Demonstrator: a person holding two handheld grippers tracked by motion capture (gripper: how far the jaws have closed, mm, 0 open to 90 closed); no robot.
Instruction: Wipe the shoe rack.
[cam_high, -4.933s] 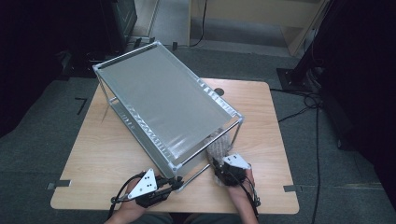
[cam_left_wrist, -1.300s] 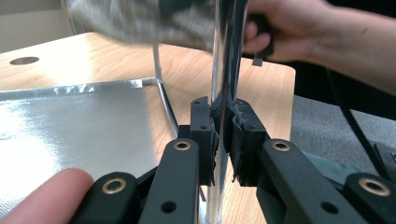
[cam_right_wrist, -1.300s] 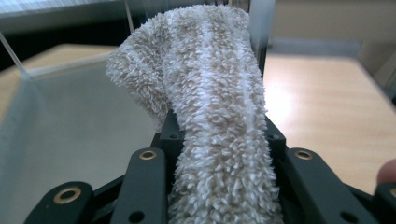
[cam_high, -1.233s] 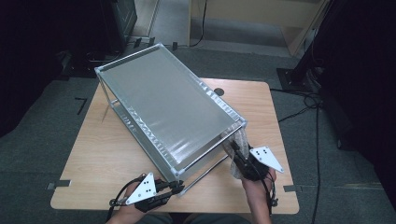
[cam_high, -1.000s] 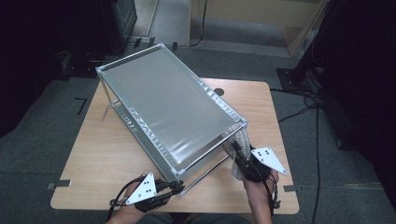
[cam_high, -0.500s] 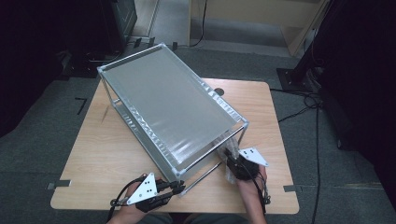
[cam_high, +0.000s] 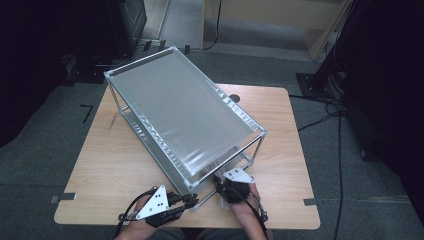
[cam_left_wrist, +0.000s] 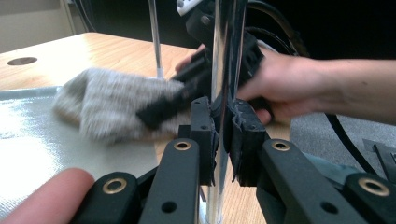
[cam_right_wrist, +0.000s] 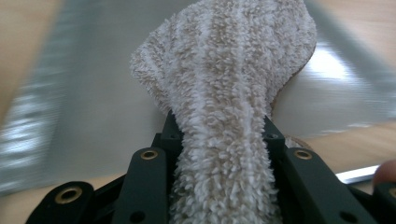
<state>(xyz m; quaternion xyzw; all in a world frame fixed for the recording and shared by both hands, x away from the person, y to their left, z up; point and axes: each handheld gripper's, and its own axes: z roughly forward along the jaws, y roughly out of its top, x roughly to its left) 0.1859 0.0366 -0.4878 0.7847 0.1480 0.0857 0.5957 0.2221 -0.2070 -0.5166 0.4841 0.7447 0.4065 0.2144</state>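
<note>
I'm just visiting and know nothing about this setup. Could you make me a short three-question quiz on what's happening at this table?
1. True or false: the left gripper is clamped on an upright metal post of the shelf rack.
2. What does the right gripper hold?
A. a sponge
B. a fluffy cloth
C. a brush
3. Fill in: the rack stands on a wooden ____.

Key:
1. True. Its jaws press on the shiny post from both sides.
2. B. The cloth is pinched between the jaws, its free end over the rack's lower shelf.
3. table
</note>
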